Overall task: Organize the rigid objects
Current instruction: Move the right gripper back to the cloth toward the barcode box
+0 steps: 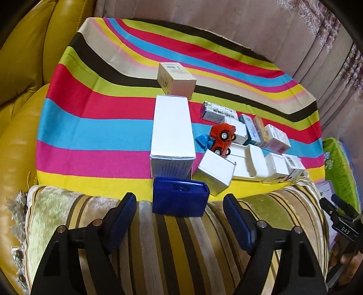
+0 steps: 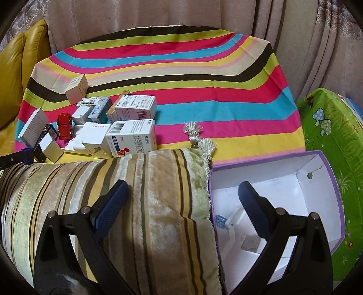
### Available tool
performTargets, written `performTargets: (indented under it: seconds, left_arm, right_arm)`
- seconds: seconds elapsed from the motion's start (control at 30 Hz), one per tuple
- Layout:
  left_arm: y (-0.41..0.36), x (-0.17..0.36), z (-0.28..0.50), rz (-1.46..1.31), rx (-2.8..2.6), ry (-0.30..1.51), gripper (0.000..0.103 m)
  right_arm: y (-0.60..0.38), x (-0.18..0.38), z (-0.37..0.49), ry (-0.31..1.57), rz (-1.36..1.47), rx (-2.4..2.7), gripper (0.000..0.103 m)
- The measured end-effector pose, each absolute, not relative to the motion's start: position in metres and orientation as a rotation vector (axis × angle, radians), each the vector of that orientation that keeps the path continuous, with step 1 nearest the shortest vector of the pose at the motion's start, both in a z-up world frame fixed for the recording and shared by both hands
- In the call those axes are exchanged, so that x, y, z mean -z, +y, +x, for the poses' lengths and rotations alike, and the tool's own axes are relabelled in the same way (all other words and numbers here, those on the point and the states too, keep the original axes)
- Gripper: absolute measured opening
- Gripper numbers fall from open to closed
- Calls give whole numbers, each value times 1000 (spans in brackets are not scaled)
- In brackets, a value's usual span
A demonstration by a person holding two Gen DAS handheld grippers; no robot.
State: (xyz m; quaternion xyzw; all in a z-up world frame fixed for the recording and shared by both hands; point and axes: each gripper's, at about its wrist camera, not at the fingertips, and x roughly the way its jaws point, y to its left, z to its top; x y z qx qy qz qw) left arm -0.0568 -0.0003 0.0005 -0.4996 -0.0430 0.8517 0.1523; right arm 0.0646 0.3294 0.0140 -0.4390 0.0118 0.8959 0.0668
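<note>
My left gripper (image 1: 180, 214) is open above a striped cushion (image 1: 158, 238), with a dark blue box (image 1: 180, 197) just ahead between its fingers, not gripped. Beyond lie a tall white box (image 1: 172, 129), a beige box (image 1: 175, 78), a red toy car (image 1: 222, 139) and several small medicine boxes (image 1: 275, 137) on the striped cloth (image 1: 90, 118). My right gripper (image 2: 182, 192) is open and empty, its right finger over an open purple-rimmed box (image 2: 329, 179) that holds a few small items. The car (image 2: 64, 126) and medicine boxes (image 2: 131, 137) lie to its left.
A yellow leather sofa (image 1: 27, 68) borders the left. Curtains (image 2: 158, 15) hang behind. A green patterned surface (image 2: 329, 127) lies at the right. The cushion (image 2: 113, 192) with a tassel (image 2: 194, 132) fills the foreground. The right gripper shows at the left view's edge (image 1: 340, 217).
</note>
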Motion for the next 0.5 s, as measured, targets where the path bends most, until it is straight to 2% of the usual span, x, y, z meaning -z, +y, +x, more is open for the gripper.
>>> performTargets:
  seconds: [0.33,0.5]
  left_arm:
    - [3,2,-60,-1444,-2452,-95,79]
    - [3,4,-61,-1445,-2439,-107,66]
  right_arm:
    - [309,-11,42,-44,-1355,-2735,99]
    - [299,-10,24,-67,-1377,-2745,99]
